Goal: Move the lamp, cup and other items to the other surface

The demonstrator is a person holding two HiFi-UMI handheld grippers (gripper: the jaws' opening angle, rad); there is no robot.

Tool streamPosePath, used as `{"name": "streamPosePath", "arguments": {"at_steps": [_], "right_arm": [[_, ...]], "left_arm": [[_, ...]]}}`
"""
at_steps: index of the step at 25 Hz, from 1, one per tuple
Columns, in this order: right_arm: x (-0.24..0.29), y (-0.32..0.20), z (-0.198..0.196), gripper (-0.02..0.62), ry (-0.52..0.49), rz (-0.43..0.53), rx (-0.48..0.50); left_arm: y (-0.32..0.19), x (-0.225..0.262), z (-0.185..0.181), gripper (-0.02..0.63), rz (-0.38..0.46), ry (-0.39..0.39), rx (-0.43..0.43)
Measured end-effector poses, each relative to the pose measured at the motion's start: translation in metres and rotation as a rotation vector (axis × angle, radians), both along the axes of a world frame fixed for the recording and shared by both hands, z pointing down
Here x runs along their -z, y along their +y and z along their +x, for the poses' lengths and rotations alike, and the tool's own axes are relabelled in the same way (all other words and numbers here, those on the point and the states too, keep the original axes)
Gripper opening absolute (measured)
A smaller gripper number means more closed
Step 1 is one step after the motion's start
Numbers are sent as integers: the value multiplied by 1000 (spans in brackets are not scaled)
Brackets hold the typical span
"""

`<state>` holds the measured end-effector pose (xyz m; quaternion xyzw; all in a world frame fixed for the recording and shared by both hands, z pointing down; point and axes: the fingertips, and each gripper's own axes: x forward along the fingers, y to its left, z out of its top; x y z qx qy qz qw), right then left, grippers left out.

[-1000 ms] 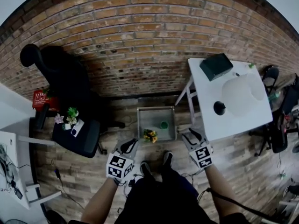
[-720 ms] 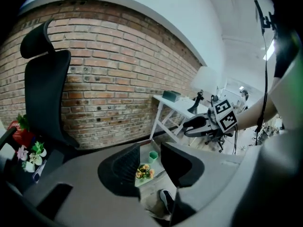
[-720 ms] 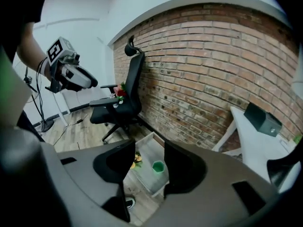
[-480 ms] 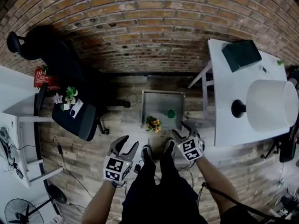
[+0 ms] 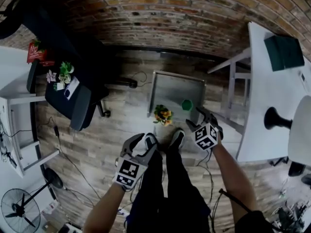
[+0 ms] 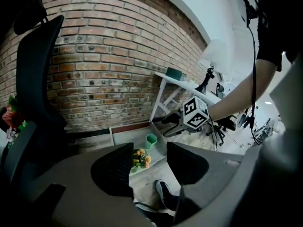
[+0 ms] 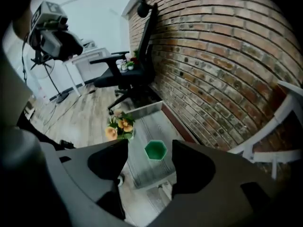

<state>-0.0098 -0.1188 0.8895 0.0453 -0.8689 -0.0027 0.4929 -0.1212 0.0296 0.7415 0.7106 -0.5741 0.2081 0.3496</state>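
Hovering above a low grey wood-grain bench (image 5: pixel 170 87): right gripper (image 5: pixel 193 116), jaws just opened wide and empty, hexagonal green cup (image 7: pixel 155 150) showing between them. Left gripper (image 5: pixel 145 143) likewise opened, empty. Orange flower posy (image 5: pixel 163 114) at bench edge. Black-stemmed lamp (image 5: pixel 276 119) sits on white bench (image 5: pixel 262 81).

The wall (image 5: pixel 184 8) was rough brick, the floor (image 5: pixel 114 137) matt wood planks, the low counter (image 5: pixel 170 89) grey wood-grain, and the green hexagonal cup (image 5: pixel 187 104) looked like smooth plastic.
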Motion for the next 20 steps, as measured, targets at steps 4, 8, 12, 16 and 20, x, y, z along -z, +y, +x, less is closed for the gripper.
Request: {"name": "streamPosePath", "arguments": {"at_steps": [4, 8, 12, 16, 20], "right_arm": [[-50, -1, -3, 316, 85, 4, 108], [-93, -12, -8, 351, 136, -19, 125], [-125, -13, -15, 365, 183, -12, 196], [-149, -13, -20, 376, 222, 12, 269], [-167, -18, -26, 363, 255, 35, 298]], "left_arm": [[11, -32, -6, 216, -22, 19, 2], [19, -62, -20, 216, -36, 34, 29], [27, -88, -27, 216, -61, 55, 41], [34, -104, -29, 216, -81, 63, 59], [40, -113, -35, 216, -85, 59, 80]]}}
